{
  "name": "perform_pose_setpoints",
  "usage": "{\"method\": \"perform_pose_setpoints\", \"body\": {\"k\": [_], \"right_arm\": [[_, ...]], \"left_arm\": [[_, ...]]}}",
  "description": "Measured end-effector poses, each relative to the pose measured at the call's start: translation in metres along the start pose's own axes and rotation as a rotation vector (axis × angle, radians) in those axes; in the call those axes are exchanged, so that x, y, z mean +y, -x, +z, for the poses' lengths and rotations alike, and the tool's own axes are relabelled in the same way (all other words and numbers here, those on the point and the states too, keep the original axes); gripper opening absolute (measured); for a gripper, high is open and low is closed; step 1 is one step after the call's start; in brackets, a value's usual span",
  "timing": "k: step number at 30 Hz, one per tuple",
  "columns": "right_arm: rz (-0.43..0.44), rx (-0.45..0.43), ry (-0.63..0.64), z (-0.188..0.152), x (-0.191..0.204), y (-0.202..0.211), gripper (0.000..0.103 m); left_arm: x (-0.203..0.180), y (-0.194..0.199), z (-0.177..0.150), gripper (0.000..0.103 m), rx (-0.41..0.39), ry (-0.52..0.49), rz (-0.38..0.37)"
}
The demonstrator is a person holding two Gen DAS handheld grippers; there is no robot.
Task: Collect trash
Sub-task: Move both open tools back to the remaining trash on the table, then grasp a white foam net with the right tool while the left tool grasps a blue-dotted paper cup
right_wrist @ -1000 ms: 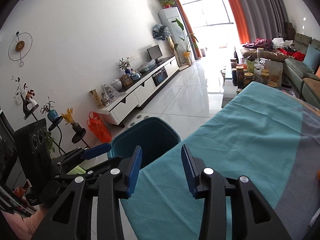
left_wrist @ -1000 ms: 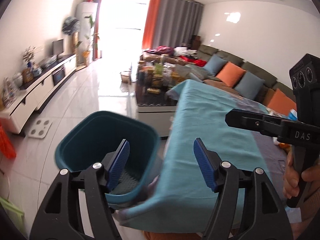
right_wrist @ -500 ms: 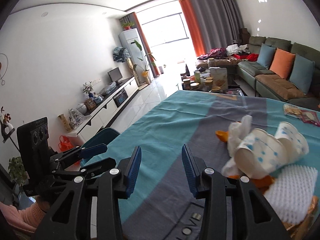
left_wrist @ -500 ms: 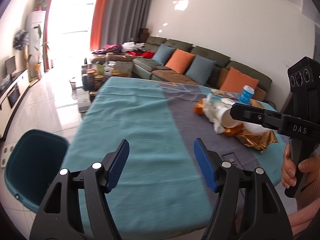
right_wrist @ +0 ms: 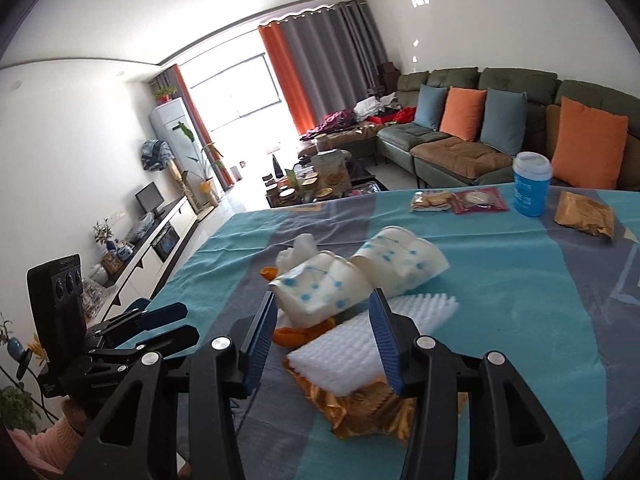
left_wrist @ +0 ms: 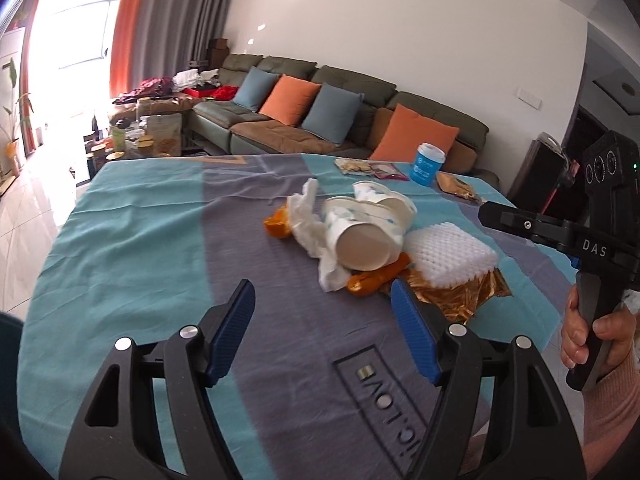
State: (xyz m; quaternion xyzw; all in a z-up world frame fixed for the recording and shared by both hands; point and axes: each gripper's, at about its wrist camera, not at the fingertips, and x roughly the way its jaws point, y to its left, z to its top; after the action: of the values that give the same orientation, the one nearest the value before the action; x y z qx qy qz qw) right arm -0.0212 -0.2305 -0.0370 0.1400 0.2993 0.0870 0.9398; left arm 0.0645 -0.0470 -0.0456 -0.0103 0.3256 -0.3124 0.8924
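A trash pile lies on the teal and grey tablecloth [left_wrist: 132, 248]: two dotted paper cups [left_wrist: 364, 236] [right_wrist: 328, 288], a crumpled tissue [left_wrist: 308, 216], orange peel [left_wrist: 276, 224], white foam [left_wrist: 448, 256] [right_wrist: 360, 344] and gold foil [left_wrist: 460, 292] [right_wrist: 360, 408]. My left gripper [left_wrist: 324, 312] hovers short of the pile, its jaws opening with nothing between them. My right gripper [right_wrist: 324, 320] is close over the foam and cups, its jaws opening; the pads press on nothing. Each gripper also shows in the other view: the right gripper [left_wrist: 492, 216], the left gripper [right_wrist: 186, 322].
A blue lidded cup [right_wrist: 530, 188], snack packets [right_wrist: 456, 202] and a brown bag [right_wrist: 584, 214] lie at the table's far side. The teal bin [left_wrist: 8, 332] stands off the left edge. A sofa [left_wrist: 320, 120] runs behind; a cluttered coffee table [right_wrist: 320, 184] stands beyond.
Both views have swung away from the teal bin and across the table onto the trash pile. Both grippers' jaws stand a little wider, and the right one has come close to the cups and foam.
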Motion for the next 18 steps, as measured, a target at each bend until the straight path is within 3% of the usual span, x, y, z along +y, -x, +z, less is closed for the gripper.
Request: {"method": "perform_pose_setpoints", "body": {"k": [8, 18], "right_arm": [[-0.042, 0.029, -0.056, -0.006, -0.032, 0.003, 0.047], [0.027, 0.106, -0.156, -0.014, -0.05, -0.014, 0.054]], "left_arm": [[-0.018, -0.036, 0.021, 0.073, 0.029, -0.02, -0.046], [-0.017, -0.084, 0.039, 0.072, 0.12, -0.001, -0.058]]}}
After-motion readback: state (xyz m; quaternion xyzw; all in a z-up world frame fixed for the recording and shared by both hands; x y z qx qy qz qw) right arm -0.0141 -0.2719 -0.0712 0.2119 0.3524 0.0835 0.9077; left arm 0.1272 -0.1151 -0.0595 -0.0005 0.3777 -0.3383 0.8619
